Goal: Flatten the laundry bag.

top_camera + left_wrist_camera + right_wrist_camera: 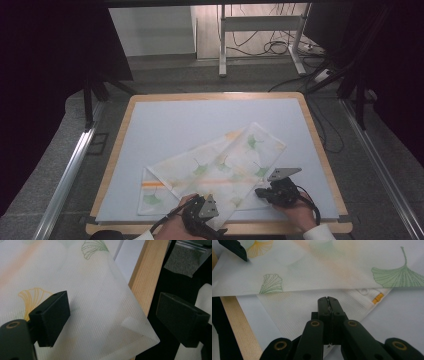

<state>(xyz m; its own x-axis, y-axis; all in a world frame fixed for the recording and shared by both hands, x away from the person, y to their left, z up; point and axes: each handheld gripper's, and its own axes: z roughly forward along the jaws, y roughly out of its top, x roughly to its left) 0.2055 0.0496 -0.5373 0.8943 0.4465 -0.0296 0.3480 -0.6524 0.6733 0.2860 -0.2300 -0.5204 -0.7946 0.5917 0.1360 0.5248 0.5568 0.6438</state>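
Observation:
A thin white cloth (220, 165) printed with green and orange ginkgo leaves lies folded on the pale blue mat (200, 120). My left gripper (212, 227) hovers open at the table's front edge. Its wide-apart jaws (113, 312) straddle the cloth's front corner (140, 332), which juts over the wooden rim; the pads are off the fabric. My right gripper (257, 191) rests low at the cloth's right front corner. Its jaws (328, 300) are pressed together on the lower layer of the cloth (294, 312), with a sliver of fabric between the pads. One left fingertip (234, 248) shows at the top left of the right gripper view.
The wooden table rim (280, 227) runs just in front of both hands. Beyond the table stand metal desk legs (222, 45) with loose cables (272, 47) on the floor. Floor rails (70, 175) flank the table, and dark panels stand on each side.

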